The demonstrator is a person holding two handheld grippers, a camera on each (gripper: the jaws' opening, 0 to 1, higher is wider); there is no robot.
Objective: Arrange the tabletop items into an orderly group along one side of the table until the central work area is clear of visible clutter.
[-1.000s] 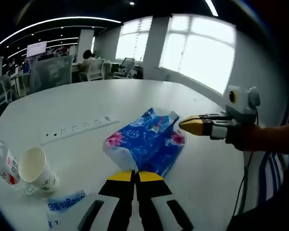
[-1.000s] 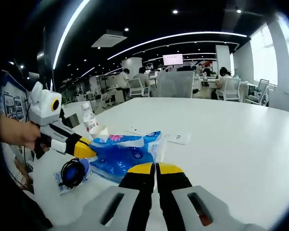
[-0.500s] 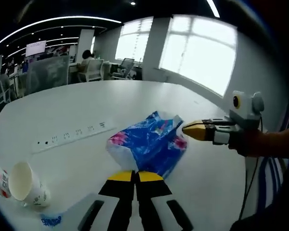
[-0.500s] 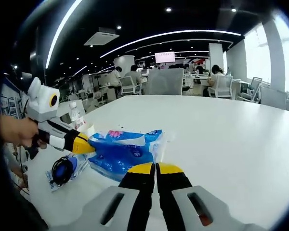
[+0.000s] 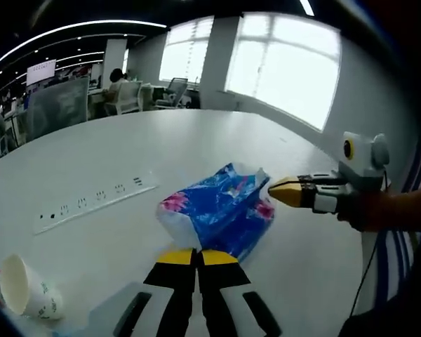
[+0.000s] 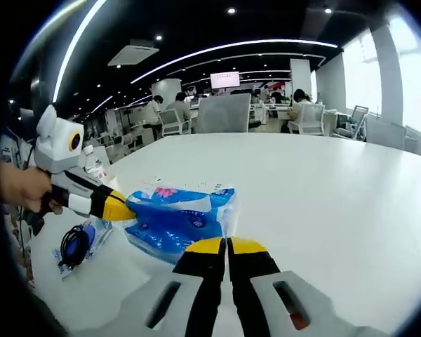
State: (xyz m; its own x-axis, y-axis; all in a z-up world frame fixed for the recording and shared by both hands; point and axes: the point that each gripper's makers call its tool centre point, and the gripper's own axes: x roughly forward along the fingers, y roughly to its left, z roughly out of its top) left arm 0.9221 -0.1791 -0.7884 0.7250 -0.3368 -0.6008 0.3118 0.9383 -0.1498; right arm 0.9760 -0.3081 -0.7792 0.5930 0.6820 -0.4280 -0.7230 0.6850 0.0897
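A blue tissue pack (image 5: 217, 210) (image 6: 175, 221) lies on the white table (image 5: 126, 154). My left gripper (image 5: 195, 257) is shut, and its yellow tips sit at the pack's near edge. In the right gripper view the left gripper (image 6: 116, 206) presses on the pack's left end. My right gripper (image 6: 226, 246) is shut just short of the pack. It enters the left gripper view from the right, where the right gripper (image 5: 284, 191) has its shut tip at the pack's far corner, with a hand holding it.
A paper cup (image 5: 24, 295) lies tipped at the lower left. A white power strip (image 5: 91, 209) runs behind the pack. A plastic packet with a dark coiled item (image 6: 74, 244) and a bottle (image 6: 92, 165) sit left of the pack. Office desks and seated people are far behind.
Both views have shifted. The pack now lies a little farther from the cup and the packet, with both shut grippers still at its ends. The bottle has left the left gripper view.
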